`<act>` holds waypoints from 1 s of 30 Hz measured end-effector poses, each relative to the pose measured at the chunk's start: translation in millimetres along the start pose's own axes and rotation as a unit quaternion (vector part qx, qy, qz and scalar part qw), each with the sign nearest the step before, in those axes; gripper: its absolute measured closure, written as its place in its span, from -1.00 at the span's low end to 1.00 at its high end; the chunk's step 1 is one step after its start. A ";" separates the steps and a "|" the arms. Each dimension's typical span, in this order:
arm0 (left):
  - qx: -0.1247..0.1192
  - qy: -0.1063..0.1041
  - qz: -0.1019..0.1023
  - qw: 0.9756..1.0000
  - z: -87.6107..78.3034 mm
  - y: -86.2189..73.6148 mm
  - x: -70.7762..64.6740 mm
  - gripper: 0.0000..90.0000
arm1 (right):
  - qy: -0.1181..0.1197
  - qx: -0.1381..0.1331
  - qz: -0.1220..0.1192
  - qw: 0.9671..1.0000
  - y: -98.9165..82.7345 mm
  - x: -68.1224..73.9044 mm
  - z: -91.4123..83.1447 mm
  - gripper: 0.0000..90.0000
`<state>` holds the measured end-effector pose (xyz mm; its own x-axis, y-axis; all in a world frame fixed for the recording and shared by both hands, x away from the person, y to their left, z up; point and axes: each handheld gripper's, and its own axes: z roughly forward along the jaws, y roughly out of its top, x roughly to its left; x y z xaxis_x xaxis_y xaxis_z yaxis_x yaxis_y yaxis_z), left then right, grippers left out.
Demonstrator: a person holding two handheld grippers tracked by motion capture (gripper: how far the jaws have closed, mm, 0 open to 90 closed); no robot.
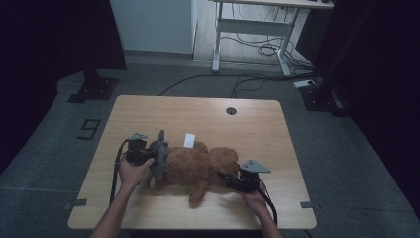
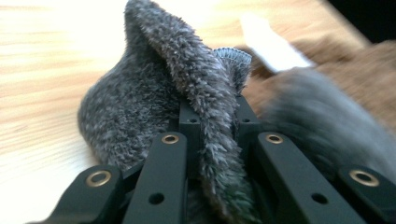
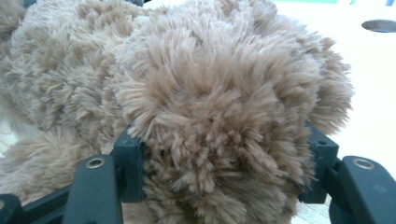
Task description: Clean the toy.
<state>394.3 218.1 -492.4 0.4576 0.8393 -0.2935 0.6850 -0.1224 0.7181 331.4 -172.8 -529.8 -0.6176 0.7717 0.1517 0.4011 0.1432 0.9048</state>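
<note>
High view: a brown plush bear (image 1: 198, 166) lies on its side on the wooden counter (image 1: 247, 124), in the near half of it, with a white tag (image 1: 189, 140) at its far edge. At the bear's left end hangs a grey fleecy cloth (image 1: 159, 161), and the left gripper (image 1: 148, 154) meets the cloth there, held in the person's left hand (image 1: 131, 171). Left gripper view shows the jaws drawn together, clamped on a fold of the grey cloth (image 2: 205, 107), with the bear (image 2: 355, 79) just beyond the cloth. At the bear's right end sits the right gripper (image 1: 233, 179). Right gripper view shows its jaws partly apart, pressed on either side of a rounded, furry part of the bear (image 3: 219, 107).
</note>
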 end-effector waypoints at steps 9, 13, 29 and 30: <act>-0.050 -0.033 0.033 0.998 -18.8 16.7 -29.1 0.75 | 0.000 0.000 0.004 1.000 0.0 -0.8 0.2 -0.21; -0.063 -0.058 0.069 0.994 -22.1 35.1 -65.0 0.75 | -0.001 0.001 0.003 1.000 0.0 -0.5 0.0 -0.21; -0.002 -0.103 0.149 0.983 46.6 50.1 -169.4 0.75 | -0.001 0.000 0.002 1.000 -0.2 -0.4 -0.1 -0.21; 0.006 -0.102 0.149 0.984 51.3 47.8 -169.8 0.75 | 0.000 0.001 0.001 1.000 -0.2 -0.4 -0.3 -0.21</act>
<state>378.4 42.5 -440.6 0.7426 0.6414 -0.1927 0.5090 -0.3535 0.7848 331.4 -173.4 -529.9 -0.6168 0.7721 0.1530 0.4038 0.1435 0.9035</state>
